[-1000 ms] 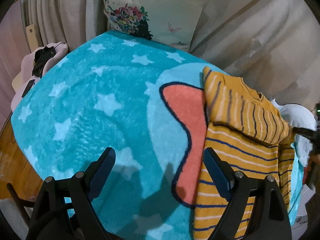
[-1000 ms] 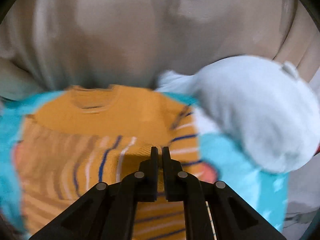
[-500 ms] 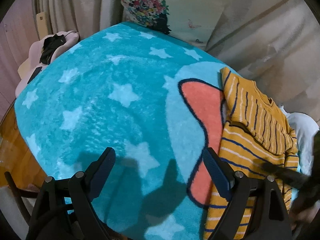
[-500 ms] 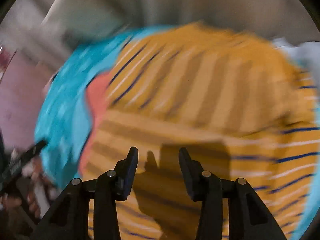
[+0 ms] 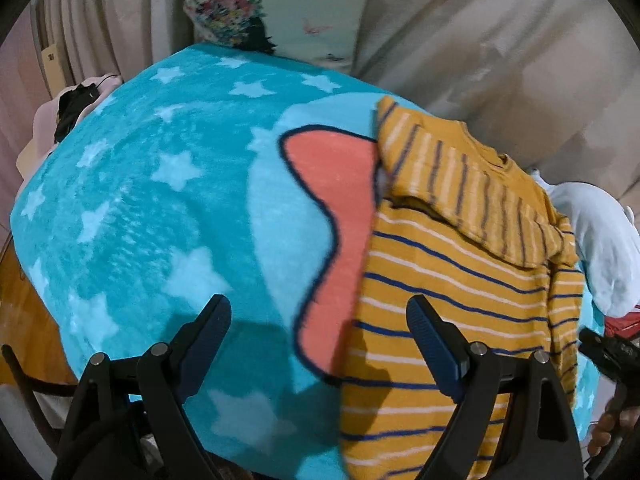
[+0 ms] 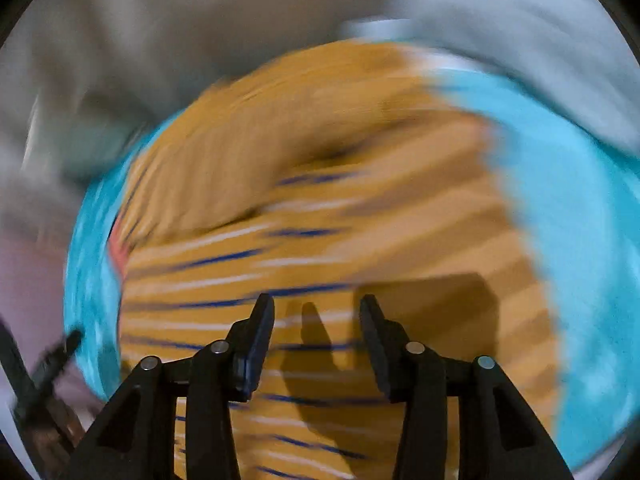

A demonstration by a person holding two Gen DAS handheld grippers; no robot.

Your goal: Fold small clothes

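1. Since the striped sweater (image 5: 452, 292) is soft, light knit, lying at the blanket's (image 5: 160, 208) right edge, I'd pinch a hem corner.
2. Left gripper (image 5: 318, 340) fingers: apart, empty.
3. Right gripper (image 6: 316, 340) fingers: apart above it.

Place: a home, likely a living room or bedroom
Blanket (image 5: 160, 208): fleecy turquoise, with stars
Pillow (image 5: 280, 8): floral print, propped behind it
Curtains (image 5: 100, 24): pale, hanging in folds
Floor (image 5: 24, 320): wood
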